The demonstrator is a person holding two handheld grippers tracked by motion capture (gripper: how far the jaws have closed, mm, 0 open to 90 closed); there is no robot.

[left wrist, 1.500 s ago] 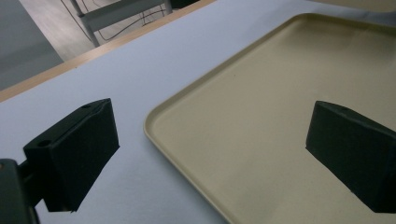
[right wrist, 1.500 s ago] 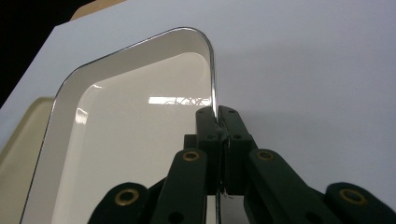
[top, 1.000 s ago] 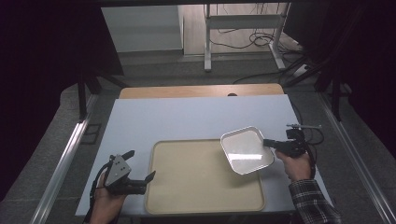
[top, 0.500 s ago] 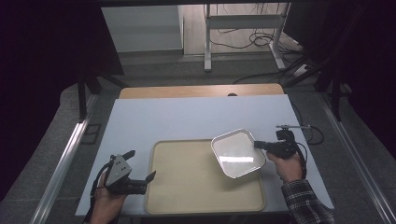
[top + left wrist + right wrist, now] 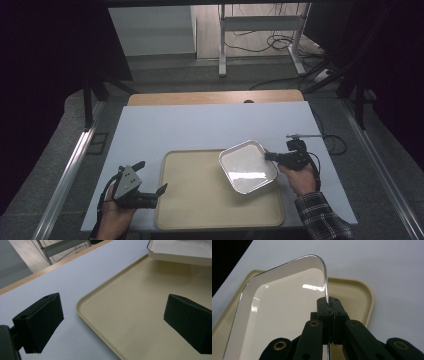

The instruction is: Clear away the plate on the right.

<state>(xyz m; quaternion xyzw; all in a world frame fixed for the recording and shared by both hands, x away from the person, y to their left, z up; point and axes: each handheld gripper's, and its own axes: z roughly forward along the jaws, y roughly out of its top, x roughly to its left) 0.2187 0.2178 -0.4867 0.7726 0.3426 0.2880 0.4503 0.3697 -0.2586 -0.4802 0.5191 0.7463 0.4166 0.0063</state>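
While the right claw was clamped on the rim of the shallow white rectangular enamel dish, we held that dish tilted above the right half of the beige plastic tray on the pale blue desk. Our left claw, jaws apart and empty, hovered at the tray's left edge.

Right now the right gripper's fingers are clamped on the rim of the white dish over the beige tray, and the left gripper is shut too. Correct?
One error: the left gripper is open, its fingers wide apart with nothing between them, as the left gripper view shows. The right gripper is indeed clamped on the rim of the white dish over the beige tray.
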